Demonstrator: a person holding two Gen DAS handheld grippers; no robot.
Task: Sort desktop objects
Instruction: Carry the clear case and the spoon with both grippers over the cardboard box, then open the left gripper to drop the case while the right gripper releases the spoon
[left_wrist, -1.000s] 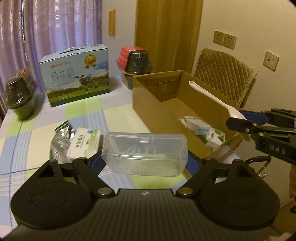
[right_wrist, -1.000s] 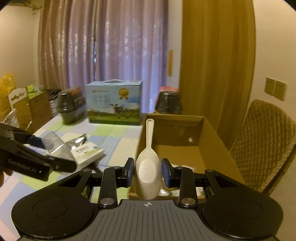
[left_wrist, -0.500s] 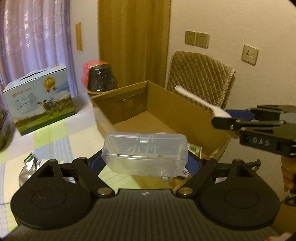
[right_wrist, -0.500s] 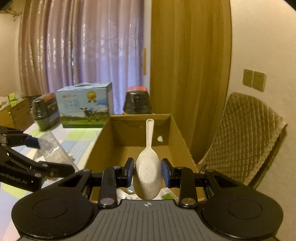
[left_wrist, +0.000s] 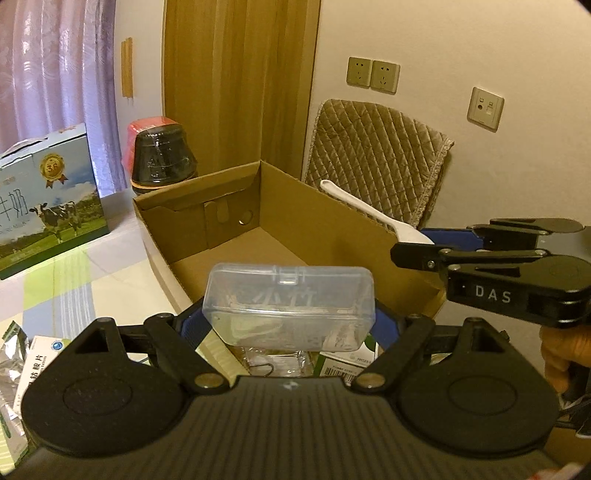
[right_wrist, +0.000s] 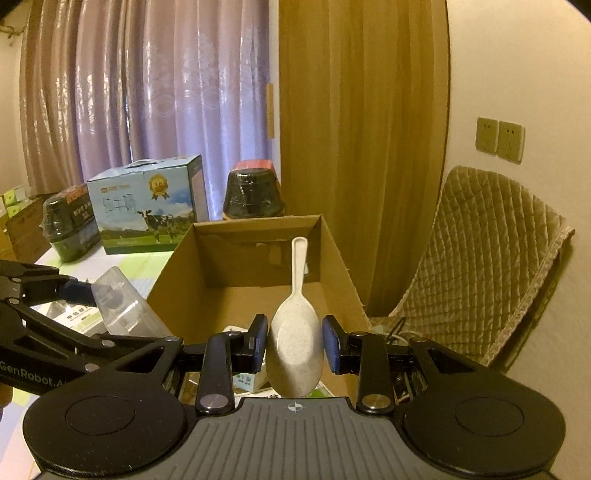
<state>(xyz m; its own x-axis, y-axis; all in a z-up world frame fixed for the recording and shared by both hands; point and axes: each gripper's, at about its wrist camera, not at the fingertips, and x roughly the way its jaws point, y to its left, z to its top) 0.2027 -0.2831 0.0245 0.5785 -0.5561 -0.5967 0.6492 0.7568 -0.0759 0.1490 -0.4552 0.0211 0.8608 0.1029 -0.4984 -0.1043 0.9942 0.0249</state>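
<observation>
A speckled cream spoon (right_wrist: 295, 343), clear case (left_wrist: 290, 306), brown carton (left_wrist: 280, 214), checked green-and-white tablecloth (left_wrist: 74, 280).

"DAS" on right gripper (left_wrist: 413, 254); "GenRobot.A" on left gripper (right_wrist: 77, 295).

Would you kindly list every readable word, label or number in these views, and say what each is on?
"DAS": side of the right gripper.
"GenRobot.A", cut off: side of the left gripper.
"MILK": blue milk carton; its other print is unreadable.
Clear plastic case, medicine box, barcode label: blurred.

Black tongs (right_wrist: 294, 345), blue pads (right_wrist: 260, 343)
</observation>
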